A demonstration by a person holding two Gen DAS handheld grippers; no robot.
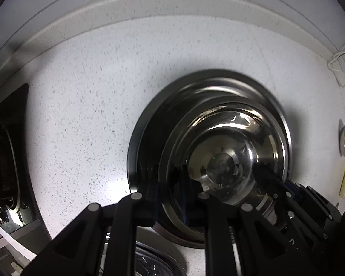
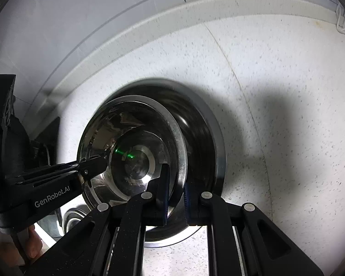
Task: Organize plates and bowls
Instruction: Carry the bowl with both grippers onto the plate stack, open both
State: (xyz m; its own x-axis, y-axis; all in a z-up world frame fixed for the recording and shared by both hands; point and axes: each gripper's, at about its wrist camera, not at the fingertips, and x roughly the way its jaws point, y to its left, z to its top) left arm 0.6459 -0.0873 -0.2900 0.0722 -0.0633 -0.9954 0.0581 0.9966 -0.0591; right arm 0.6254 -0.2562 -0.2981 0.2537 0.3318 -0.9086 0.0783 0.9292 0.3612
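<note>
Both tongs are on one steel bowl (image 2: 135, 154), and I read this as mid-carry rather than a finished placement. My right gripper (image 2: 174, 197) is pinching the bowl's rim on the side nearest its camera, one pad inside the wall and one outside. My left gripper (image 1: 170, 188) is pinching the rim on the opposite side; in the right wrist view it comes in from the left with its tips on that far edge. The bowl sits over a wider steel plate (image 1: 149, 124), inside the plate's outline, the plate showing as a ring around it on the side away from the right gripper. The plate is smeared with blur (so I cannot tell whether the bowl's base is touching it or held just above). Beyond the plate is bare speckled countertop (image 1: 80, 115) up to the raised back edge. Below the plate in the left wrist view, another steel dish (image 1: 154, 264) is partly hidden under the gripper frame; whether it is a bowl or a plate I cannot tell. Progress, as a judgement: one bowl is paired with one plate, not yet released. Left to do: set it down, let go, and deal with that other dish at least.
</note>
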